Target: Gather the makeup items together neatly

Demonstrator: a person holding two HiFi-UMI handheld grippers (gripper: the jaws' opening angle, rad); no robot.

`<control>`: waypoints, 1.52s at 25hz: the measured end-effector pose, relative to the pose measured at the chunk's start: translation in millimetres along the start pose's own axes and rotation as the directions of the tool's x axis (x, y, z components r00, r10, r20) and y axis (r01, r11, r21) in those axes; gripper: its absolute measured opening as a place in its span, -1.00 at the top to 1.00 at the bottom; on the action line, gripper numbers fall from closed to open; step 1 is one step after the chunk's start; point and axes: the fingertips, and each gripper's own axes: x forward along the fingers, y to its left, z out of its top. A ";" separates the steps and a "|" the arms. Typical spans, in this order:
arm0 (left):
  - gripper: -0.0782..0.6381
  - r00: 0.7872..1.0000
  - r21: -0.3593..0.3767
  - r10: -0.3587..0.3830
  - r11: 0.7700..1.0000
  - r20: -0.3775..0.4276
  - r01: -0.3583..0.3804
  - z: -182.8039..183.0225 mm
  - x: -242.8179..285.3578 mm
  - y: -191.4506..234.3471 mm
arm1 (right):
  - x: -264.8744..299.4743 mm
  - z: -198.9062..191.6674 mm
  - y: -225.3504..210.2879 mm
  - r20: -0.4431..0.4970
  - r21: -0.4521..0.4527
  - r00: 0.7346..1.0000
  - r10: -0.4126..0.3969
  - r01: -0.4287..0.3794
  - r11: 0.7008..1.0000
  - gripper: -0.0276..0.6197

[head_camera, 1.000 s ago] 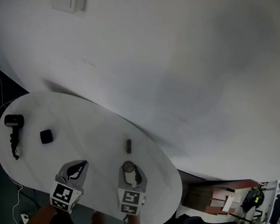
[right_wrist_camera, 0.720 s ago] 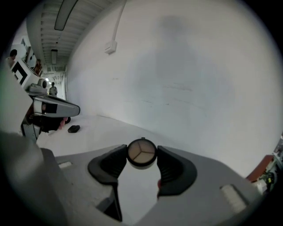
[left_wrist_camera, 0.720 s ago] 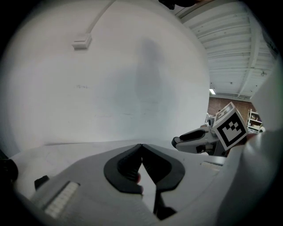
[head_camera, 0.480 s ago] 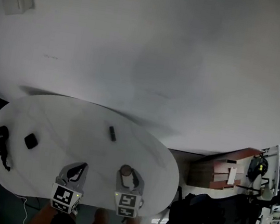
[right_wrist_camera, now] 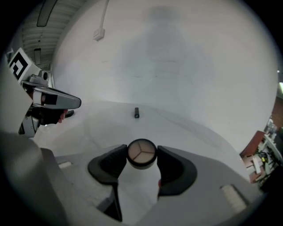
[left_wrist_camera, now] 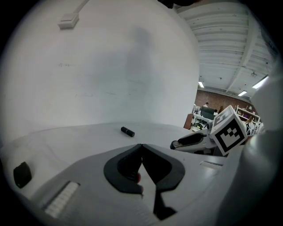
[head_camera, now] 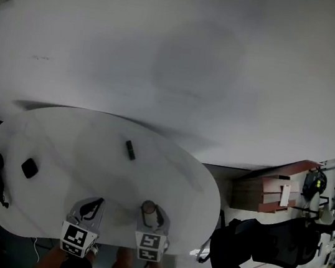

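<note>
The right gripper [head_camera: 153, 216] is clamping a round compact [right_wrist_camera: 142, 154], while the black tube [head_camera: 130, 149] is lying well ahead on the table [head_camera: 59, 138], end-on to it and about equally far from the empty left gripper [left_wrist_camera: 141, 146], whose jaws are meeting.

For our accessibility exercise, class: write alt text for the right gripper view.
The right tool grips a round compact with a three-part face, over a white table. A small dark tube lies farther along it.

Dim, grey, soft overall; fisheye bending, dark vignette at edges; faint shadow on wall [head_camera: 192, 58].
</note>
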 end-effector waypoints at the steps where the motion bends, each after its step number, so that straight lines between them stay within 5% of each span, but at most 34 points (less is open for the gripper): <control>1: 0.75 1.000 0.002 -0.003 1.000 -0.006 0.003 -3.4 1.9 -1.0 | 1.2 -5.2 -0.1 -0.007 0.006 1.000 0.000 0.001 1.000 0.25; 24: 0.75 0.999 0.016 -0.030 0.999 -0.042 0.030 -18.2 14.1 -19.7 | 12.1 -38.8 -12.2 -0.067 0.070 0.998 -0.002 0.007 0.998 0.24; 29: 0.75 0.999 0.021 -0.026 0.999 -0.026 0.027 -12.5 8.6 -22.9 | 6.1 -38.8 -15.7 -0.062 0.112 0.998 0.009 -0.002 0.994 0.10; 38: 0.75 0.998 0.039 -0.007 0.999 0.058 0.005 33.8 -13.7 -25.2 | -29.4 8.0 -21.7 0.046 0.091 0.999 -0.019 0.015 0.996 0.10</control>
